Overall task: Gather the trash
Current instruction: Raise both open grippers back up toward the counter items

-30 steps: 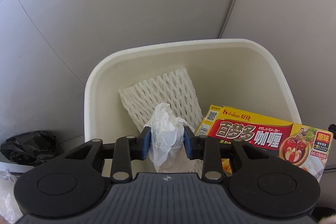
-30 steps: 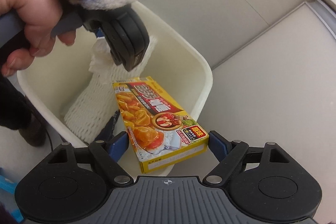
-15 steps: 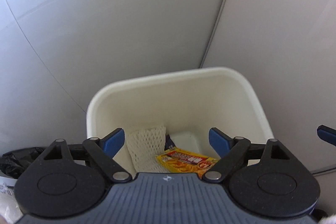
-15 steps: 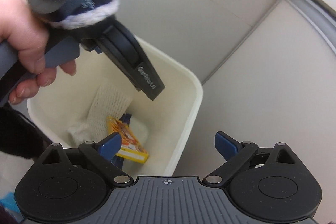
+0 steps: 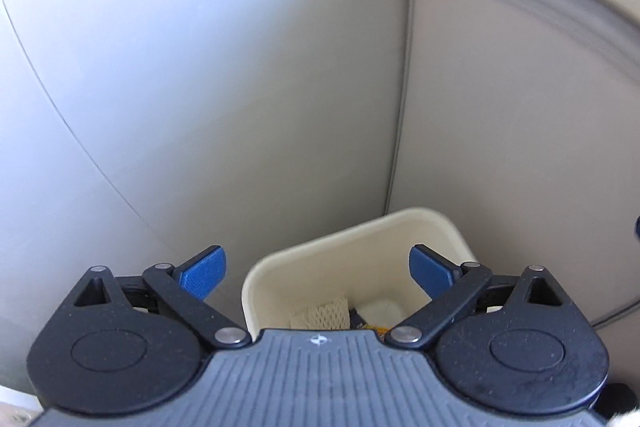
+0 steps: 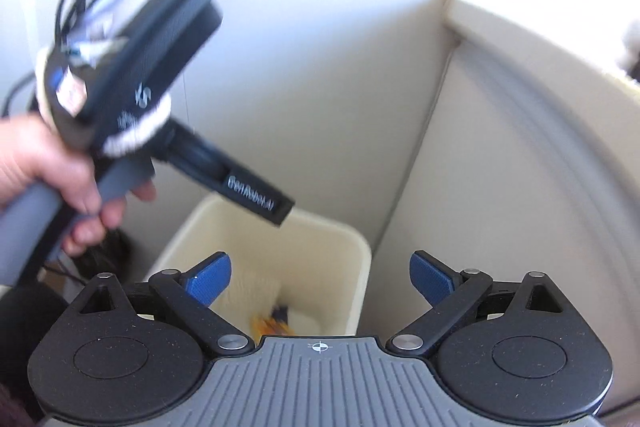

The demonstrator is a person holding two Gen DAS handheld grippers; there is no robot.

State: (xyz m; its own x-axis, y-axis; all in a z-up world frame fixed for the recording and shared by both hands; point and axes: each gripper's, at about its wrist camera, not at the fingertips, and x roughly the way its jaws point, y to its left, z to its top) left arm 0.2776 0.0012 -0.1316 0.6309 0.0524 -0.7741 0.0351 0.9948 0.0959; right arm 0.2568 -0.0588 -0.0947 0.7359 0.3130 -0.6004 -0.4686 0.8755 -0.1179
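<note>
A cream plastic bin (image 5: 352,247) stands on the pale floor in the corner where a grey-white wall meets a beige panel, and both tools hang above it, pointing down toward its mouth. The left gripper (image 5: 316,273) has its blue pads (image 5: 202,273) spread far apart and its jaws are opening at this moment, with nothing between them; only the bin's rim and inside show through the gap. The right gripper (image 6: 320,279) is likewise spread wide, and its jaws too clasp nothing. The trash lies down inside the bin: a white foam net sleeve (image 5: 322,313) leans against the near left wall, a crumpled white tissue (image 5: 378,309) rests just to its right on the bottom, and a sliver of the yellow curry box (image 5: 374,327) peeks out beside them, mostly hidden behind the gripper body. From the right wrist view the same bin (image 6: 360,251) shows the foam net (image 6: 254,287) as a pale blur and the box (image 6: 268,325) as a yellow-orange smear low in the well, both too blurred to tell how they lie against each other. In that view the person's left hand (image 6: 52,171) wraps the grey handle of the left tool, whose dark body slants down over the bin's far rim; its fingers cannot be seen from there.
</note>
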